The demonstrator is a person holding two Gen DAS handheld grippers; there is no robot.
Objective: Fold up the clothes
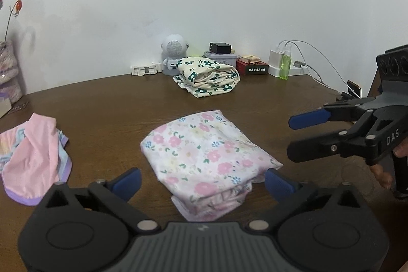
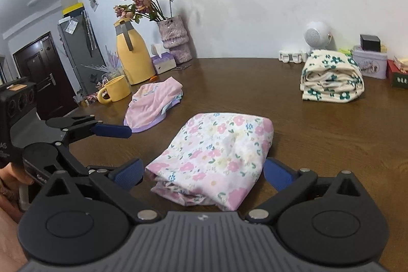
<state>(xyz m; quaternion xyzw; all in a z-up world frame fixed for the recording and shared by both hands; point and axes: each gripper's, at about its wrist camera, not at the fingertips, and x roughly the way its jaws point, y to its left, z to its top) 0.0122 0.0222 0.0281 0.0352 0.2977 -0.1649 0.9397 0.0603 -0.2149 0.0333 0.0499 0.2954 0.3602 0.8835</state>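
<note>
A folded white garment with pink flowers (image 1: 204, 157) lies on the brown table (image 1: 114, 103), also in the right wrist view (image 2: 216, 159). My left gripper (image 1: 202, 182) is open, its blue fingers either side of the garment's near end, holding nothing. My right gripper (image 2: 202, 176) is open too, straddling the garment's near edge; it shows at the right of the left wrist view (image 1: 293, 137). An unfolded pink garment with purple trim (image 1: 33, 157) lies to the left (image 2: 153, 103). A folded cream garment with green flowers (image 1: 207, 77) sits at the back (image 2: 331, 79).
Along the wall stand a white round speaker (image 1: 174, 49), a tin (image 1: 220, 59), a red box (image 1: 252, 66), chargers with cables (image 1: 276, 61) and a green bottle (image 1: 285, 65). A yellow jug (image 2: 131, 52), yellow mug (image 2: 114, 89), tissue box (image 2: 163, 61) and flower vase (image 2: 176, 40) stand far left.
</note>
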